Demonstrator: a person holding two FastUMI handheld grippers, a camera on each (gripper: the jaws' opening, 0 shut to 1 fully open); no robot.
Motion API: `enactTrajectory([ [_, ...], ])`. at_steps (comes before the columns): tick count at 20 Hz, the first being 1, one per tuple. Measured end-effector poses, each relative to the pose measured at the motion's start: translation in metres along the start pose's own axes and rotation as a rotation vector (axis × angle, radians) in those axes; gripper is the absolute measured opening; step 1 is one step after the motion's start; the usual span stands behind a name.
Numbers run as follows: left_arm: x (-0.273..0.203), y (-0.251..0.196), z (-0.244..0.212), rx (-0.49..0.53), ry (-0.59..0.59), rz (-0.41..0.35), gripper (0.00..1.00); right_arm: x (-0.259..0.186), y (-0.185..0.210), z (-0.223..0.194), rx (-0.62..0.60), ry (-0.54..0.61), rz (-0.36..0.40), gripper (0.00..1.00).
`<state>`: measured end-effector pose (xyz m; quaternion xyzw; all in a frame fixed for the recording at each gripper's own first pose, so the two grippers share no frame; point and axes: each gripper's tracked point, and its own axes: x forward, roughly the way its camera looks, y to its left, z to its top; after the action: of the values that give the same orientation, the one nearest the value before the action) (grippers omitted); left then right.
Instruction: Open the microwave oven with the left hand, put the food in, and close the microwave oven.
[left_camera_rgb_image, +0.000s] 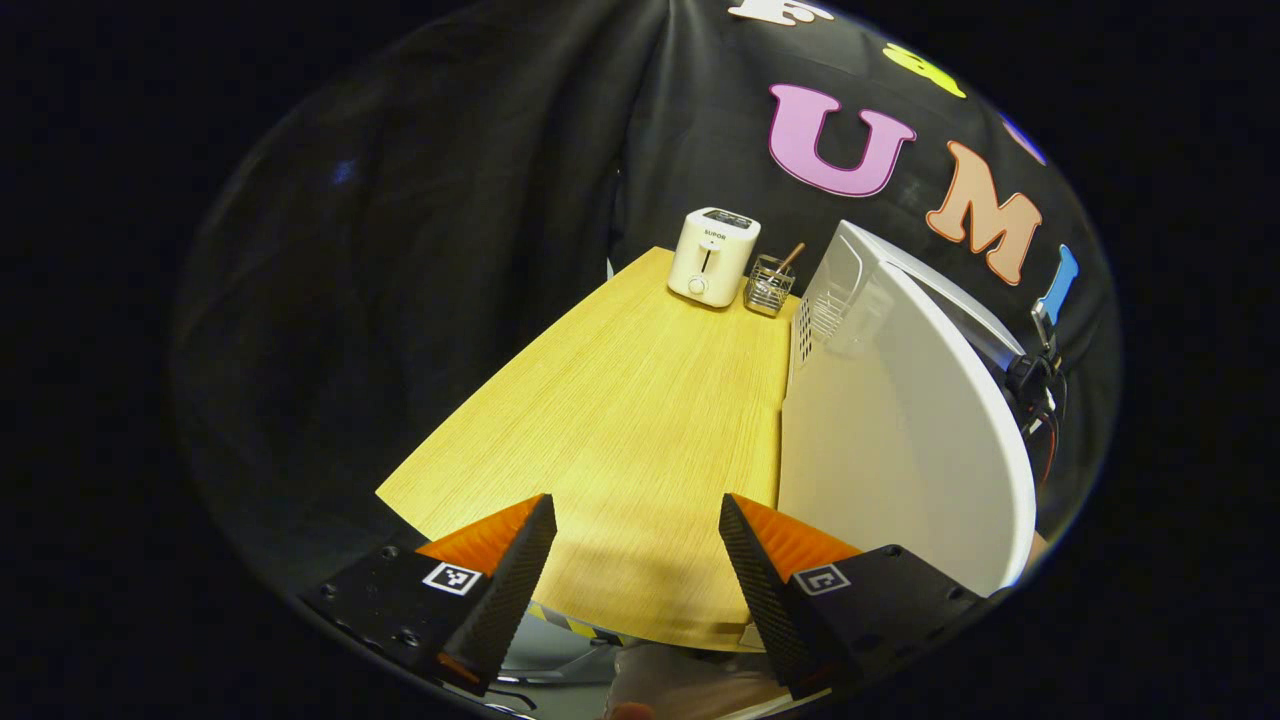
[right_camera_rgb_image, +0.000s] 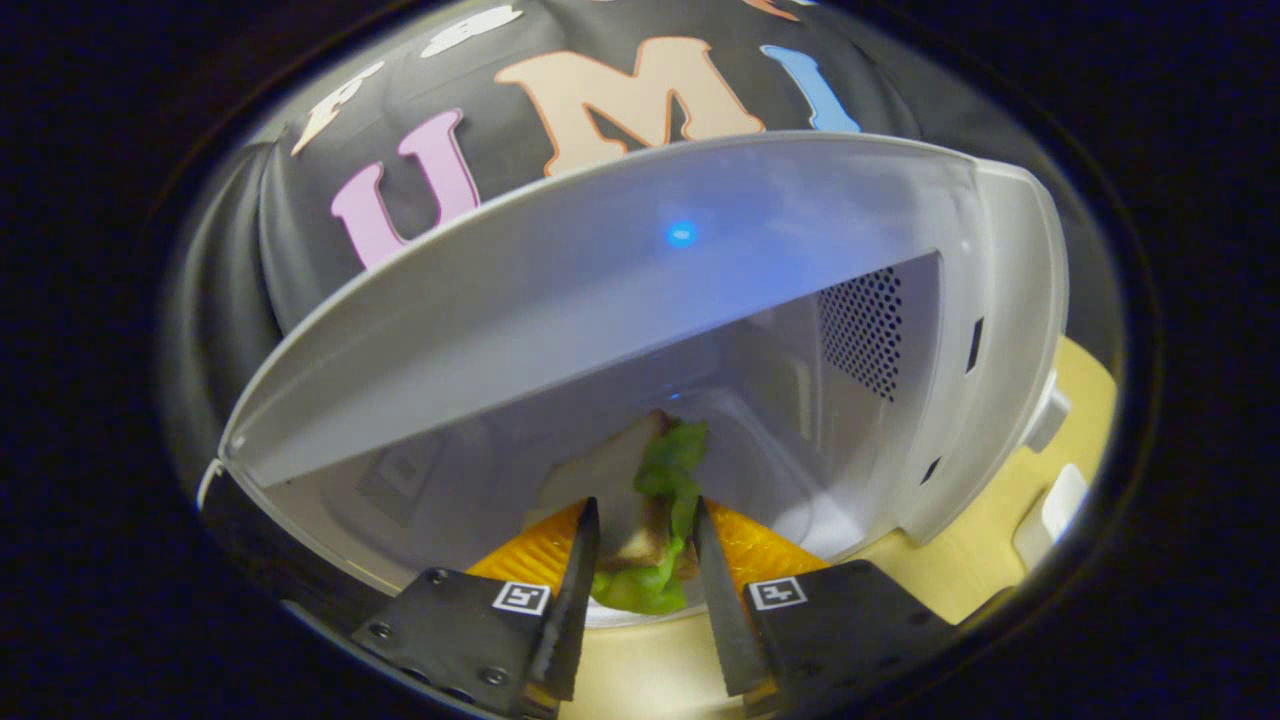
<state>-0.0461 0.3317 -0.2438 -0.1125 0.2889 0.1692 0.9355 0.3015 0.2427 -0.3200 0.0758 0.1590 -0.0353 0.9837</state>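
Right now the right gripper (right_camera_rgb_image: 645, 560) sits at the bottom centre of the right gripper view, its two fingers (right_camera_rgb_image: 578, 580) closed on a sandwich (right_camera_rgb_image: 650, 500), one pressing on each side. The sandwich stands on edge between them, with green lettuce hanging out along its right side and bread showing to the left. It is at the mouth of the microwave (right_camera_rgb_image: 700, 290), whose white cavity fills the middle of that view, so the food is just inside the opening or at its threshold; I cannot tell whether it touches the cavity floor. A perforated panel (right_camera_rgb_image: 870, 330) sits on the cavity's right wall, toward the upper right of the frame. The door (right_camera_rgb_image: 240, 540) is open; its dark edge runs along the lower left. A strip of wooden table (right_camera_rgb_image: 1000, 520) shows at the lower right.

In the left gripper view the left gripper (left_camera_rgb_image: 638, 560) is at the bottom, fingers (left_camera_rgb_image: 520, 570) spread wide apart with nothing between them, above the table (left_camera_rgb_image: 620, 400). The microwave (left_camera_rgb_image: 890, 420) stands at the right of the frame, seen from its side as a broad white wall with a vent grille near its top. At the far end of the table, in the upper centre, stands a white toaster (left_camera_rgb_image: 712, 255), and just beside it to the right a small wire basket (left_camera_rgb_image: 768, 285) with a brown stick in it.
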Motion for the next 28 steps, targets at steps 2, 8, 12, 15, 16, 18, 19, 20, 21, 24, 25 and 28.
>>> enactTrajectory([
  [2, 0.0, 0.0, 0.0, 0.001, 0.001, 0.001, 0.97, -0.002, -0.007, -0.001, -0.04, -0.01, -0.007, 0.6],
  [8, 0.0, -0.006, 0.001, 0.022, -0.009, -0.029, 0.97, -0.035, -0.014, 0.024, -0.103, -0.078, 0.014, 0.99],
  [12, -0.002, -0.016, 0.001, 0.047, -0.021, -0.065, 0.82, -0.073, -0.024, 0.034, -0.176, -0.106, 0.021, 0.99],
  [15, -0.003, -0.025, 0.004, 0.082, -0.031, -0.09, 0.5, -0.102, -0.031, 0.038, -0.199, -0.108, 0.019, 0.99],
  [16, -0.004, -0.028, 0.003, 0.093, -0.029, -0.102, 0.46, -0.111, -0.033, 0.037, -0.202, -0.104, 0.016, 0.99],
  [18, -0.005, -0.036, 0.004, 0.116, -0.032, -0.125, 0.29, -0.126, -0.034, 0.036, -0.214, -0.096, 0.021, 0.99],
  [19, -0.006, -0.041, 0.004, 0.125, -0.031, -0.142, 0.14, -0.134, -0.035, 0.037, -0.223, -0.094, 0.021, 0.99],
  [20, -0.007, -0.044, 0.002, 0.135, -0.029, -0.149, 0.08, -0.142, -0.036, 0.039, -0.231, -0.093, 0.022, 0.99],
  [21, -0.007, -0.048, 0.002, 0.142, -0.033, -0.166, 0.01, -0.149, -0.036, 0.041, -0.233, -0.097, 0.024, 0.99],
  [24, -0.012, -0.058, 0.0, 0.19, -0.032, -0.191, 0.01, -0.173, -0.04, 0.05, -0.213, -0.107, 0.028, 0.99],
  [25, -0.014, -0.061, 0.0, 0.205, -0.035, -0.2, 0.01, -0.182, -0.043, 0.053, -0.202, -0.111, 0.025, 0.99],
  [28, -0.019, -0.069, -0.003, 0.23, -0.038, -0.222, 0.01, -0.204, -0.054, 0.06, -0.177, -0.118, 0.014, 0.99],
])
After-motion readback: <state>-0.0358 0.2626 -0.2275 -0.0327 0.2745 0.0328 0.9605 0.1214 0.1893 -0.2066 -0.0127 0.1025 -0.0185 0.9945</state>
